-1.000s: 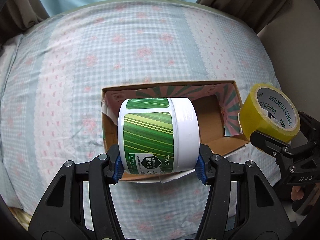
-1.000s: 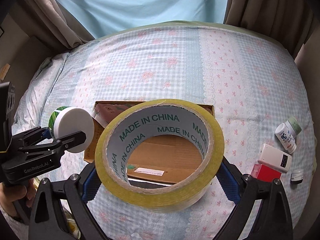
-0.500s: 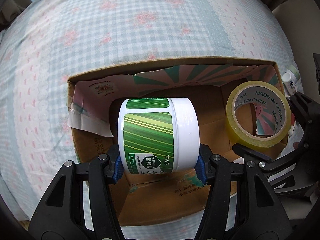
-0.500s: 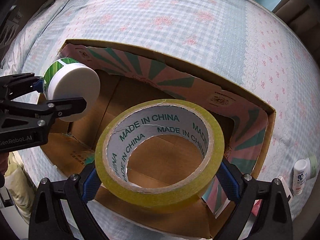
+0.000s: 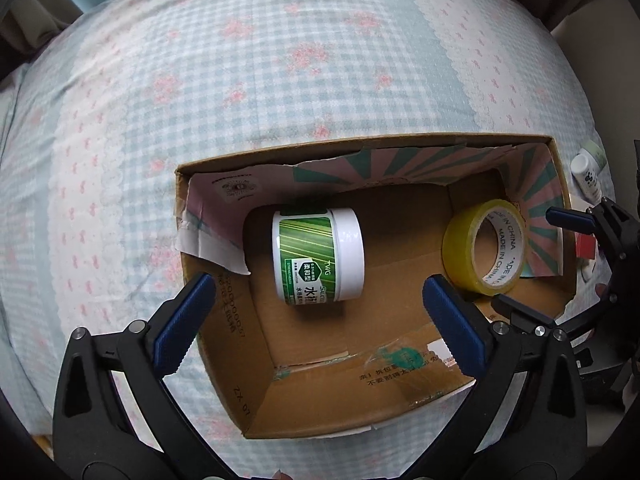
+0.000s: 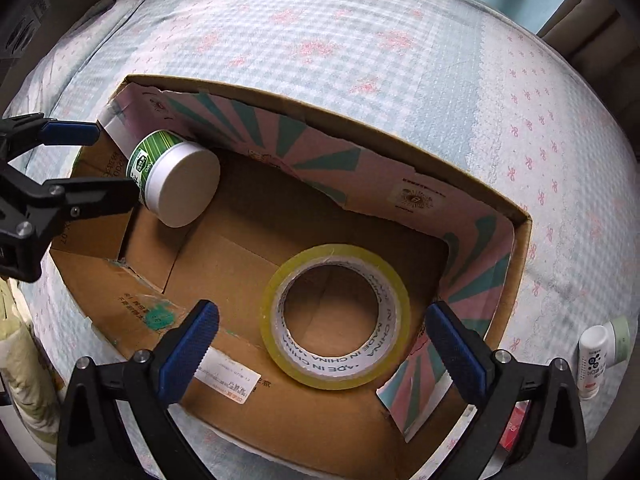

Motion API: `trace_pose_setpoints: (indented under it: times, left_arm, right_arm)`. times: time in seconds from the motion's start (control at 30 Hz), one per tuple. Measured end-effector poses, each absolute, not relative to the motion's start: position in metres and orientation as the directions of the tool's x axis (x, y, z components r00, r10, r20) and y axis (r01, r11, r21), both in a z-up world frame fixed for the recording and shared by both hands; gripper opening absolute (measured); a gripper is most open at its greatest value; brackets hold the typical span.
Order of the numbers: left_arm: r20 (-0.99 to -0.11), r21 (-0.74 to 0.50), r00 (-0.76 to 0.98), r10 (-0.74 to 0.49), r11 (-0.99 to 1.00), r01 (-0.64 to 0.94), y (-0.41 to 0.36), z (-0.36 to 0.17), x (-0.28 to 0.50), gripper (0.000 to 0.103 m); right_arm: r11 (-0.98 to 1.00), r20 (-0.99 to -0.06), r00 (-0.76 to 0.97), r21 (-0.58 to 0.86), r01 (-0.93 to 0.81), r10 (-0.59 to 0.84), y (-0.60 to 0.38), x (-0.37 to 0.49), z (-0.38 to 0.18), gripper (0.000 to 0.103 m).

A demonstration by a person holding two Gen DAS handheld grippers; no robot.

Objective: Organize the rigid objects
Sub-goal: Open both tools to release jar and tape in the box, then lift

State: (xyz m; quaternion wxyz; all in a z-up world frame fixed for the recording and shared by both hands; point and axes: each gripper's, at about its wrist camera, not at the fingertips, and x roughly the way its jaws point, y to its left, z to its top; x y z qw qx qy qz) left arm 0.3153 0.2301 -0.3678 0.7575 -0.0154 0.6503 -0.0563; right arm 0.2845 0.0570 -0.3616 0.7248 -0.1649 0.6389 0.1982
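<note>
While your left gripper [image 5: 318, 312] hangs wide apart and empty over the cardboard box [image 5: 256, 360], the green-label jar [image 5: 318, 256] lies on its side on the box floor, tape roll [image 5: 484, 252] well apart to its right. Both look stowed.

Right wrist view: your right gripper [image 6: 322, 342] is spread wide too, gripping nothing; the roll sits between and beyond its fingers, leaning near the box's right wall. Left to do: white bottle [image 6: 594, 360] outside on the bedspread [image 6: 360, 40], plus something red, too cropped to identify.
</note>
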Motion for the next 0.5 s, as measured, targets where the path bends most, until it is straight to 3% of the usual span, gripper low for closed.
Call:
trace_pose_setpoints:
  times: [0.5]
  left_arm:
    - [-0.973, -0.068, 0.218, -0.081, 0.995, 0.067, 0.234, -0.320, 0.288, 0.103]
  right_arm:
    - [0.875, -0.990, 0.136, -0.030, -0.484, 0.042, 0.061, 0.270, -0.321, 0.103]
